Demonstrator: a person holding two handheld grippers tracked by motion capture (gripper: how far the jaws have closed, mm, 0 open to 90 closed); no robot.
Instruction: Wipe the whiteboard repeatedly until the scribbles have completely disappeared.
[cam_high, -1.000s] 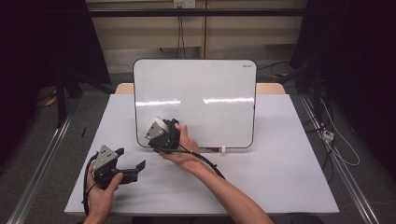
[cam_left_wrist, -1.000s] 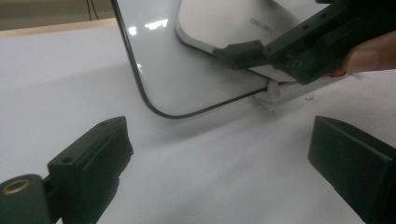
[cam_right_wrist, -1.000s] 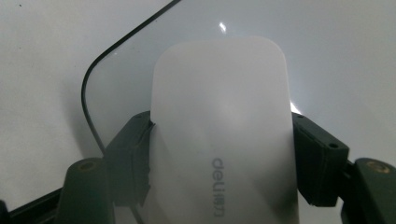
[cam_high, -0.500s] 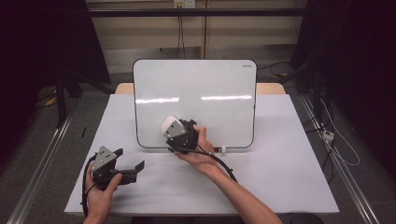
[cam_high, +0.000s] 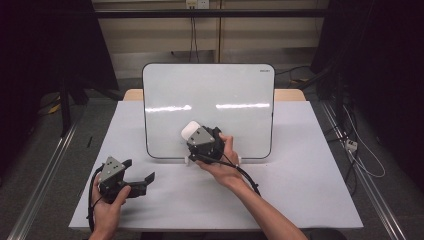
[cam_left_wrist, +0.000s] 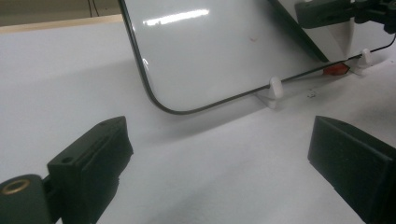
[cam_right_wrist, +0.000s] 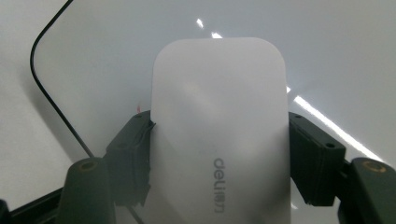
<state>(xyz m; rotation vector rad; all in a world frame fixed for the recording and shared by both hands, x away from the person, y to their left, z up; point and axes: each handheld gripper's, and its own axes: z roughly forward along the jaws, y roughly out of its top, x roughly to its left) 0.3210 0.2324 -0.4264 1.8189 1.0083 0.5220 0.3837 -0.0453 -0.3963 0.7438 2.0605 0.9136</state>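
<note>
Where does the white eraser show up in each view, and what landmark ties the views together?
High view: white eraser at centre, against the whiteboard's lower part, held by the right gripper.
Left gripper view: upper right corner.
Right gripper view: centre.
Shared landmark: whiteboard.

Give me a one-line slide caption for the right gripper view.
Right tongs clamp a white eraser by its sides, held against the whiteboard.

black two-jaw left gripper (cam_high: 136, 183), right gripper (cam_high: 192, 134); grey three-cornered top plates; black trailing cables; blocky jaw pads with screw holes, brass inserts; bare forearms.
</note>
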